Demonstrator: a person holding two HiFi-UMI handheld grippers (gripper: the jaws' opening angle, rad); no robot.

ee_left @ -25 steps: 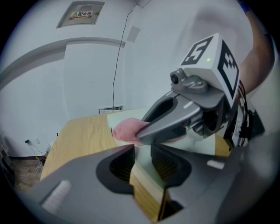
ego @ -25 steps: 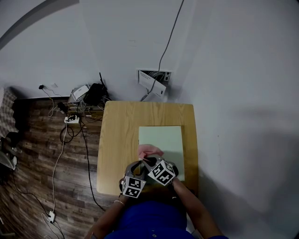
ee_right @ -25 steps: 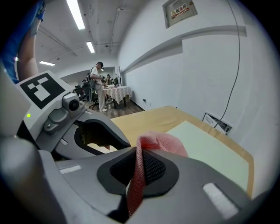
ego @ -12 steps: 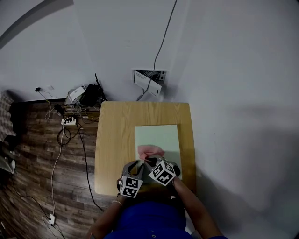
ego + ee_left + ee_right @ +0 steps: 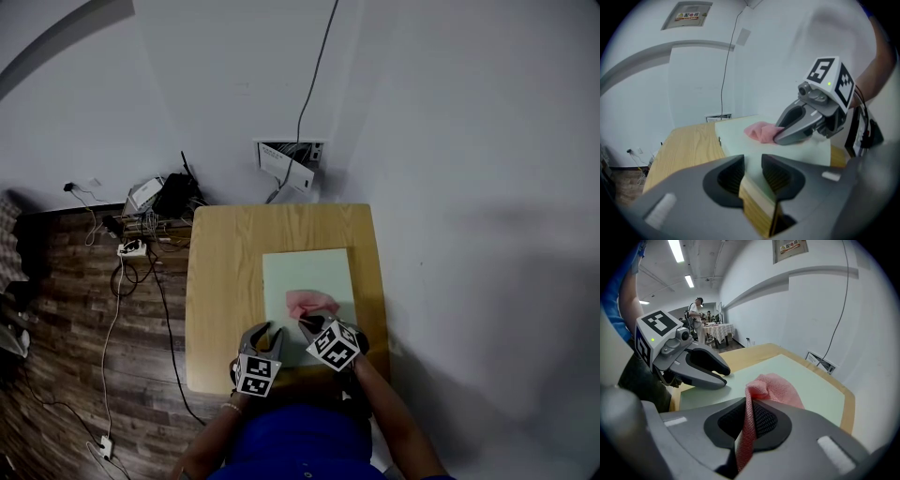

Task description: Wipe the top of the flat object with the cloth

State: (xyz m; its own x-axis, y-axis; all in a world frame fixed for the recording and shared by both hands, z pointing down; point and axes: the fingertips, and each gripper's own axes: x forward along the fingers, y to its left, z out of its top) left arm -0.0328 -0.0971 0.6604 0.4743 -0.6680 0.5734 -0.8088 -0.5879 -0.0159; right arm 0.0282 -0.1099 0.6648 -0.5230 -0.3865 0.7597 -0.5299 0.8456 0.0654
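A pale green flat board (image 5: 309,267) lies on a wooden table (image 5: 220,281). A pink cloth (image 5: 312,302) rests on the board's near half, and my right gripper (image 5: 307,323) is shut on it. The right gripper view shows the cloth (image 5: 776,385) pinched between the jaws of the right gripper (image 5: 747,416) and bunched up on the board (image 5: 806,385). My left gripper (image 5: 266,330) is at the board's near left corner. In its own view the left gripper (image 5: 752,165) is shut on the board's edge (image 5: 757,206), with the right gripper (image 5: 780,137) and the cloth (image 5: 758,131) ahead.
The table stands against a white wall with a small wall box (image 5: 286,161) and a hanging cable (image 5: 314,75). Cables and a power strip (image 5: 131,248) lie on the wood floor to the left. People stand far off in the room (image 5: 697,315).
My right gripper has slid the pink cloth to the right across the board. The left gripper has stayed at the board's corner.
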